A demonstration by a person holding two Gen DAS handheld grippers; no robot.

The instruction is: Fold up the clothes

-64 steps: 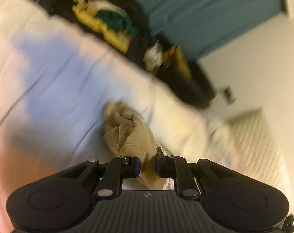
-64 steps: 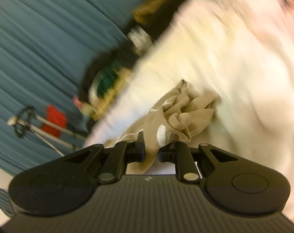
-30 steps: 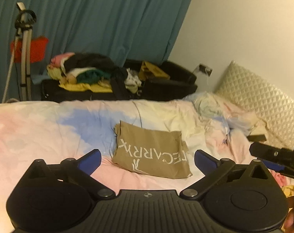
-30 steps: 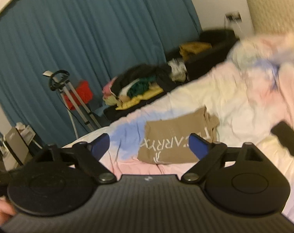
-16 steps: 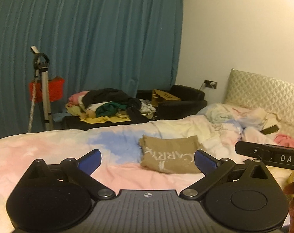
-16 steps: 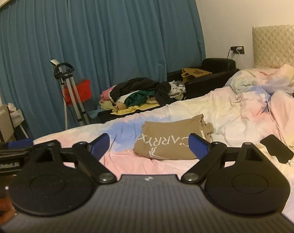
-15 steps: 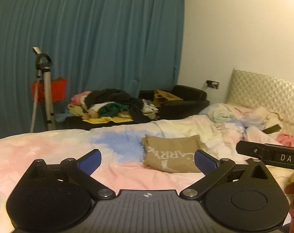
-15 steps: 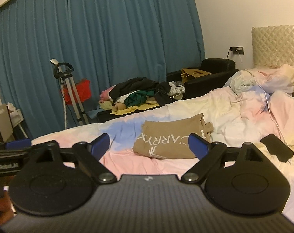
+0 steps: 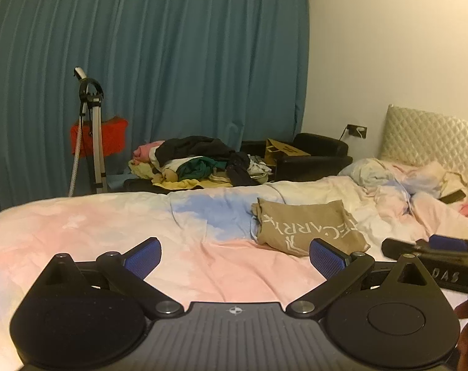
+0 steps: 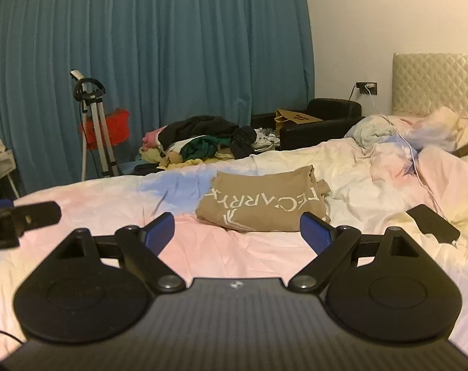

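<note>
A tan shirt (image 9: pixel 308 225) with white lettering lies folded flat on the pastel bed cover (image 9: pixel 94 225), ahead and right of my left gripper (image 9: pixel 235 255). That gripper is open, its blue pads (image 9: pixel 144 253) spread wide with nothing between them. In the right wrist view the same shirt (image 10: pixel 264 207) lies just beyond my right gripper (image 10: pixel 237 232), also open and empty. Each gripper stands back from the shirt, apart from it. The right gripper's black body (image 9: pixel 435 253) shows at the left view's right edge, and the left one (image 10: pixel 20 216) at the right view's left edge.
A black phone (image 10: pixel 433 221) and a white cable (image 10: pixel 419 167) lie on the bed at right, near crumpled bedding (image 10: pixel 388 136). Beyond the bed are a clothes pile (image 9: pixel 199 164) on a dark sofa, a tripod (image 9: pixel 91 136), teal curtains and a quilted headboard (image 9: pixel 431 136).
Two seconds ago both grippers were shut on the bunched tan shirt. Both have since let go and opened, then drawn back and sunk lower; the shirt lies folded on the bed.
</note>
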